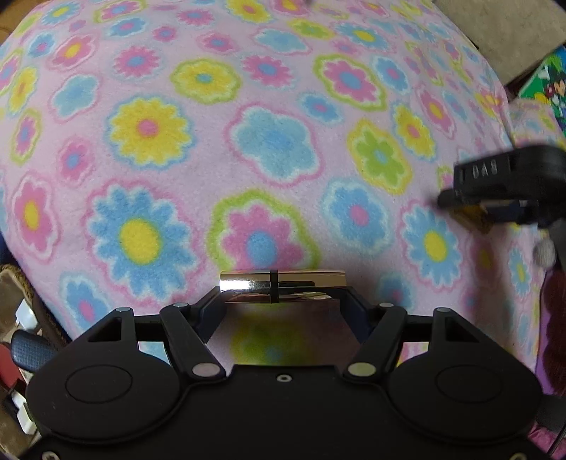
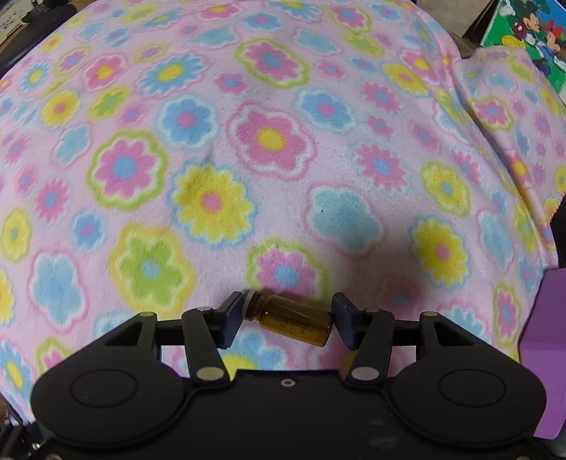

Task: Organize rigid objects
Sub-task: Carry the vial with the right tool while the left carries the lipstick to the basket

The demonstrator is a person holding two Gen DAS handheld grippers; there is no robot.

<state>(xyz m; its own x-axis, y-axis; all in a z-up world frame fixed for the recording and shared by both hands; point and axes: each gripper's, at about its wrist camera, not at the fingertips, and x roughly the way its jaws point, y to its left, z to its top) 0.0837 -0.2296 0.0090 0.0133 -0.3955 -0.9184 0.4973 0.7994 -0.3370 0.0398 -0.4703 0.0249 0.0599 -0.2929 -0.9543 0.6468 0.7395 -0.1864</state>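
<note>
So the left gripper (image 1: 281, 300) has its fingers clamped on a shiny mirror-like piece (image 1: 283, 283), flat and rectangular with a chrome top edge and a thin black band around the middle. It sits crosswise between the fingers, just above the flowery pink fleece blanket (image 1: 212, 141).

The right gripper (image 2: 286, 320) has its fingers closed on a small amber glass bottle (image 2: 295, 320) lying sideways, slightly tilted, cap end against one finger and base against the other. It's right over the blanket too.

Off to the right there's a purple box (image 2: 543, 354), and a cartoon-mouse picture book (image 2: 530, 32) up in the far corner.
</note>
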